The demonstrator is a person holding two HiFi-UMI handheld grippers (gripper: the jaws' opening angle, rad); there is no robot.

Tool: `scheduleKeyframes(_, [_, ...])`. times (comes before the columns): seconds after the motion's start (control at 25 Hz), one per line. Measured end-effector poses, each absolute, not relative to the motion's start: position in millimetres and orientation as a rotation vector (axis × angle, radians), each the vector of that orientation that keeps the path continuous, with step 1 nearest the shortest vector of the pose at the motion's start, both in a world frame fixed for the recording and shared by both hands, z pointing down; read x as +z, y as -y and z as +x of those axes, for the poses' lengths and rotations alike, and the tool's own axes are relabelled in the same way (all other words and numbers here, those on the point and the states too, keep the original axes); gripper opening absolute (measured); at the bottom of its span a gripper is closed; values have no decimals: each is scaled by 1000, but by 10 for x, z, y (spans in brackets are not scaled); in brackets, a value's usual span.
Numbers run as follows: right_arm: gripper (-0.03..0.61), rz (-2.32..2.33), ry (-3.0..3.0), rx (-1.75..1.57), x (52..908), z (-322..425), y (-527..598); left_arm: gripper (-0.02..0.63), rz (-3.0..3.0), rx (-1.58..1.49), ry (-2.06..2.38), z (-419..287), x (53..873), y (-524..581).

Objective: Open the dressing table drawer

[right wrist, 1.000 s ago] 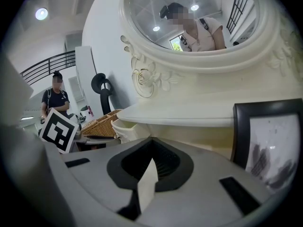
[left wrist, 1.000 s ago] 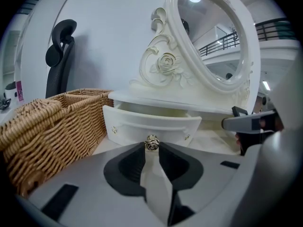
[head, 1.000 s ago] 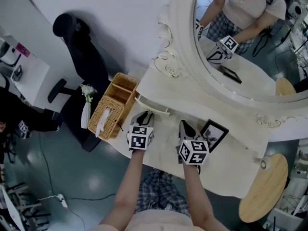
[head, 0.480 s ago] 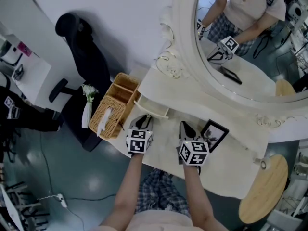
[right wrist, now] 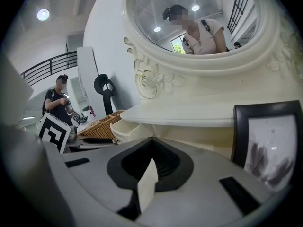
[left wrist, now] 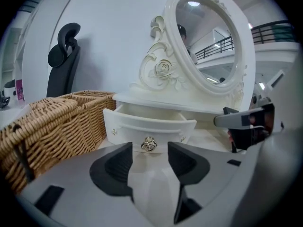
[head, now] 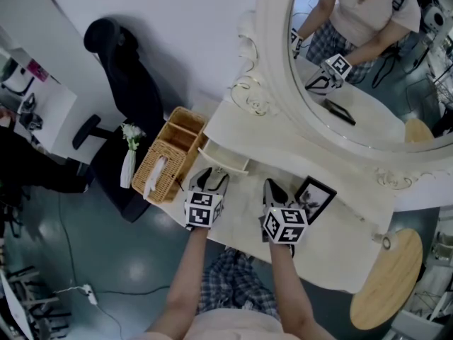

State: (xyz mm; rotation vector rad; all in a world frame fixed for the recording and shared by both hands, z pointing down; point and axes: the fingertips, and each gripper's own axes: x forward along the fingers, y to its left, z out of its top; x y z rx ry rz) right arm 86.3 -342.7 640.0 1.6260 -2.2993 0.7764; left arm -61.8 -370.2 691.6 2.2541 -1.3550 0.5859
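Observation:
The small white drawer of the dressing table stands pulled out, its inside showing. My left gripper faces the drawer front. Its jaws have just been opening and now stand apart. The metal rose knob sits just past the tips, and neither pad touches it. From the head view the drawer juts out at the table's left end, with the left gripper right before it. My right gripper rests over the tabletop beside it, its pads closed together on nothing.
A wicker basket stands left of the drawer, close to the left gripper. A black picture frame lies right of the right gripper. The oval mirror rises behind. An office chair and a round wooden stool flank the table.
The drawer has slid out a little further from under the top. The left gripper drew back with it, then its fingers spread apart off the knob. The right gripper stayed put.

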Motion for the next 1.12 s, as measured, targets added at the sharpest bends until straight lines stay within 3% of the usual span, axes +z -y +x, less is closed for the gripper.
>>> scheduleKeyframes(0.12, [17, 1634, 2302, 777, 6382, 871, 3419, 259, 2286, 564, 1374, -629, 6809, 3644])
scheduleKeyframes(0.52, [17, 1694, 2312, 763, 6177, 965, 3320, 257, 2266, 466, 1434, -758, 6454, 3544])
scheduleKeyframes(0.92, [17, 1903, 2300, 641, 5464, 1581, 2952, 86, 2434, 360, 1355, -415, 5673, 3383])
scheduleKeyframes(1.12, [17, 2031, 2258, 567, 5122, 2052, 2646, 43, 2507, 302, 1294, -204, 5379, 3243])
